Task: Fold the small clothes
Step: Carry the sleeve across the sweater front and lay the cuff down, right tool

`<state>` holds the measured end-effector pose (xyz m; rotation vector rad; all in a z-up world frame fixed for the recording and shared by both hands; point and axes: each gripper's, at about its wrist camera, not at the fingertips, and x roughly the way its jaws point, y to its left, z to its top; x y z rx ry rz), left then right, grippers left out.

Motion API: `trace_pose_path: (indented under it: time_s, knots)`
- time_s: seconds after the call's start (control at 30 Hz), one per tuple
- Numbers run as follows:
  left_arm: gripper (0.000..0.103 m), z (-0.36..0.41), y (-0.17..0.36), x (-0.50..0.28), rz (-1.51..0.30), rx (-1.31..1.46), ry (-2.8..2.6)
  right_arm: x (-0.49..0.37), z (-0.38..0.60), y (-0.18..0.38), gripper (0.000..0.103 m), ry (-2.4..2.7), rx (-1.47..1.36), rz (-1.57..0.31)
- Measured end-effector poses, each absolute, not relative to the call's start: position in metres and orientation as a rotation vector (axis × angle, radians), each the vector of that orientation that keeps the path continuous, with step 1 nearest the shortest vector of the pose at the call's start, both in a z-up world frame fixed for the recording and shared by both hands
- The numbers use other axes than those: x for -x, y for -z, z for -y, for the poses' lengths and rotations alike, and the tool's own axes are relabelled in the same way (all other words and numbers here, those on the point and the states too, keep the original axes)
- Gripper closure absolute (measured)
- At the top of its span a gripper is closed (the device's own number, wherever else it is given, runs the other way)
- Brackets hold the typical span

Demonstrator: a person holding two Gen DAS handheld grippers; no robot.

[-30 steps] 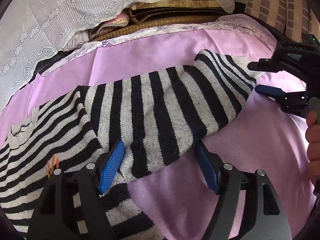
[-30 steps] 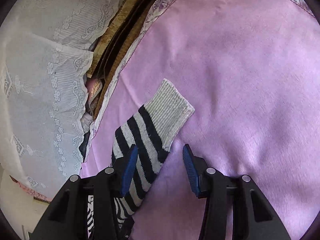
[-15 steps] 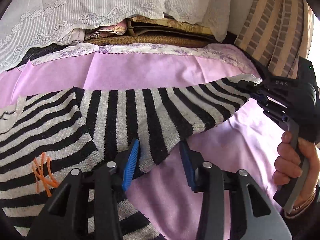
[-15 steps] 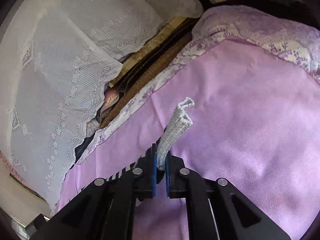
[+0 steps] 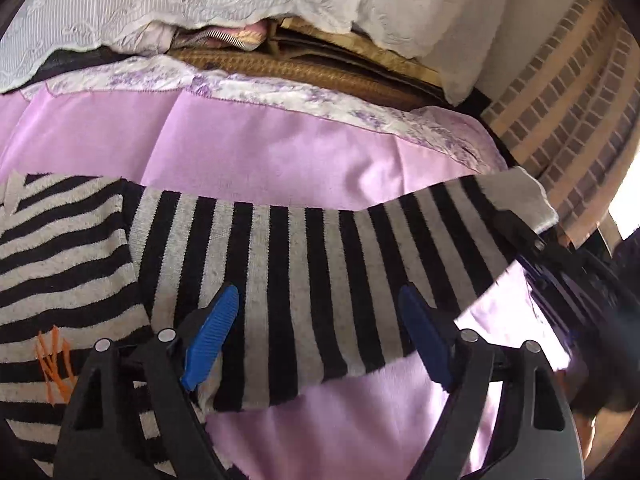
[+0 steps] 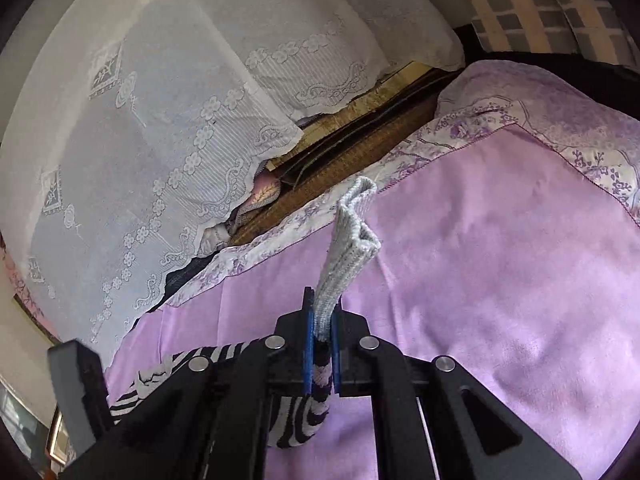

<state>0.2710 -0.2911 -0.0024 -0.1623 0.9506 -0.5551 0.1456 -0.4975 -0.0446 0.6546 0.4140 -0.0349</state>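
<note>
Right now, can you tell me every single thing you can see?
striped sweater: one, black and grey with an orange mark on its body, spread on the pink blanket; one sleeve is stretched out.
sleeve cuff: one, plain grey, pinched in the right gripper.
pink blanket: one, pink with a flowery purple-white border, under the sweater.
lace curtain: white, hanging behind the blanket.
woven mat: brown, beyond the blanket's border.
left gripper: black with blue pads, jaws opening over the sleeve, not pressing it.
right gripper: black with blue pads, jaws shut on the cuff.
</note>
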Motion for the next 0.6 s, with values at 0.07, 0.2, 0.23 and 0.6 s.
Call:
trace_pose_path:
  time_s: [0.07, 0.2, 0.23, 0.6]
  knots:
    - [0.024, 0.293, 0.013, -0.281, -0.985, 0.186, 0.525, -0.144, 0.487, 0.039, 0.096, 0.002, -0.632, -0.41]
    - [0.024, 0.288, 0.025, -0.28, -0.979, 0.195, 0.529, -0.146, 0.458, 0.032, 0.096, -0.069, -0.572, -0.433]
    - [0.024, 0.286, 0.024, -0.28, -0.974, 0.204, 0.535, -0.146, 0.449, 0.031, 0.096, -0.084, -0.55, -0.442]
    - [0.031, 0.254, -0.021, -0.252, -0.788, 0.115, 0.498, -0.137, 0.375, 0.008, 0.095, -0.125, -0.37, -0.441]
